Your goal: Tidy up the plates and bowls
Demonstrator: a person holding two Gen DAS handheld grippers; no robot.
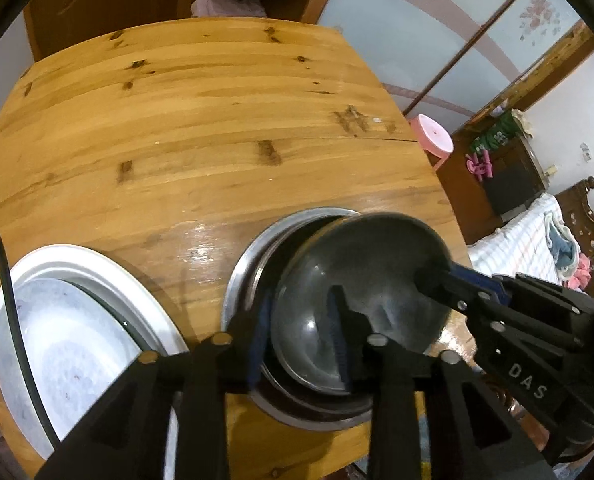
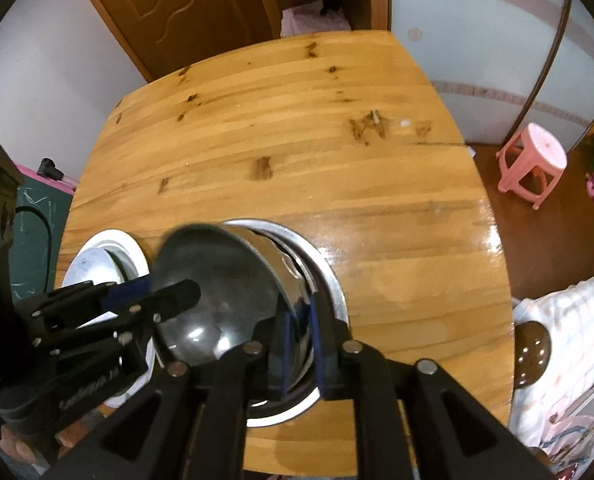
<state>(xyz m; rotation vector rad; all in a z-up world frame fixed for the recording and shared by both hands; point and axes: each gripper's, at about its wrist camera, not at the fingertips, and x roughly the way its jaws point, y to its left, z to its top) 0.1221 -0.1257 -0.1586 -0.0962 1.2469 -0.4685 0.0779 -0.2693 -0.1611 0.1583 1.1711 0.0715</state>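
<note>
- Left wrist view: the left tongs (image 1: 301,320) reach down from the near edge and straddle the near-left rim of the top bowl (image 1: 357,280), one blue pad outside the wall and one finger inside
- These tongs stand spread, and the inner finger is clear of the wall, so nothing is pinched
- The top bowl is dark steel and sits tilted inside a wider steel bowl (image 1: 241,272), near the right end of the wooden bench (image 1: 217,120)
- The right tongs (image 1: 445,276) come in from the right and sit over the bowl's right rim
- A white plate (image 1: 77,264) lies on the bench to the left, well apart from the bowls, with a grey plate (image 1: 69,340) leaning inside it
- A black cable (image 1: 1,260) crosses the left edge, and a pink stool (image 1: 433,134) stands on the floor to the right beyond the bench
- Right wrist view: the right tongs' two blue pads stand close together with the top bowl's shiny wall between them, though I cannot tell whether they press on it
- The left tongs enter from the left, one black finger over the bowl's inside
- The nested bowls sit at the near edge of the bench, with the white plate just left of them
- A brown door (image 2: 177,12) stands beyond the far-left corner
</note>
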